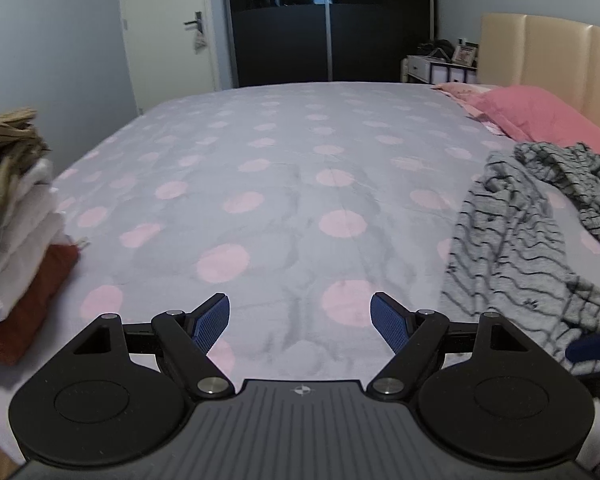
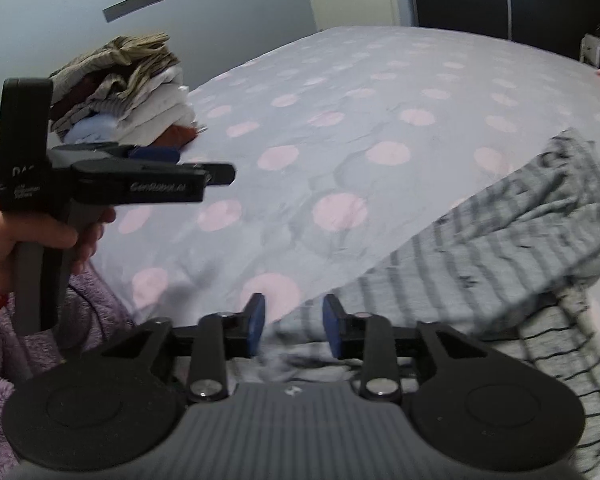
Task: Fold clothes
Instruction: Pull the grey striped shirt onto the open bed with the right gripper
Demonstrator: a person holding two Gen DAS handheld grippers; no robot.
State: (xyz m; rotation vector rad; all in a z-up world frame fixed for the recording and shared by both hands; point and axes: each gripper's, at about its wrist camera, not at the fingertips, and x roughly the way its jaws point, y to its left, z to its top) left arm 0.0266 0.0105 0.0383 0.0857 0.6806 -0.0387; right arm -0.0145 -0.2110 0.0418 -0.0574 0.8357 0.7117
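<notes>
The left claw hovers with its blue pads spread wide over the dotted bed. A striped grey garment lies crumpled at the right; folded clothes are stacked at the left.

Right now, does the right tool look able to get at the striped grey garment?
Probably yes: the right tool is open directly at the striped grey garment, with nothing between them.
</notes>
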